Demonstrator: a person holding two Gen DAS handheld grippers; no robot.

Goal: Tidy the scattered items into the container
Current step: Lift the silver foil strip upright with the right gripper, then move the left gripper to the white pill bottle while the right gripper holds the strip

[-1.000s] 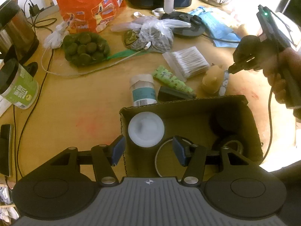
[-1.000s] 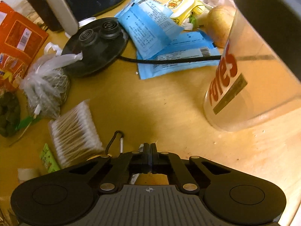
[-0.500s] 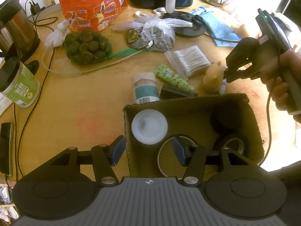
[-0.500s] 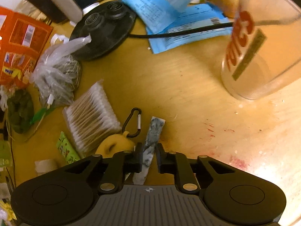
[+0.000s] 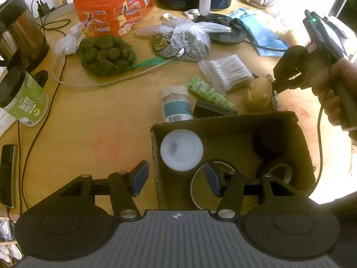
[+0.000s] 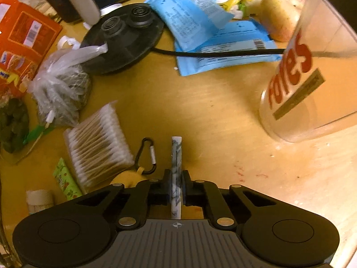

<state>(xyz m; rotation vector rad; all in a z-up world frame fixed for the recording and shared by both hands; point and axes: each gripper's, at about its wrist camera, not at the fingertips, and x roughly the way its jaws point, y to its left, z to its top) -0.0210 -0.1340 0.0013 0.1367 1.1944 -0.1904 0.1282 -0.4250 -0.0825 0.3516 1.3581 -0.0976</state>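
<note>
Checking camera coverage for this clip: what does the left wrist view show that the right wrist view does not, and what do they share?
Only the left wrist view shows the cardboard box with the white lid and tape roll inside, the left gripper open over the box's left wall, and the kettle. Only the right wrist view shows the marbled stick clamped in the right gripper, the clear cup and the black carabiner. Both show the cotton swabs, green tube and blue packets.
</note>
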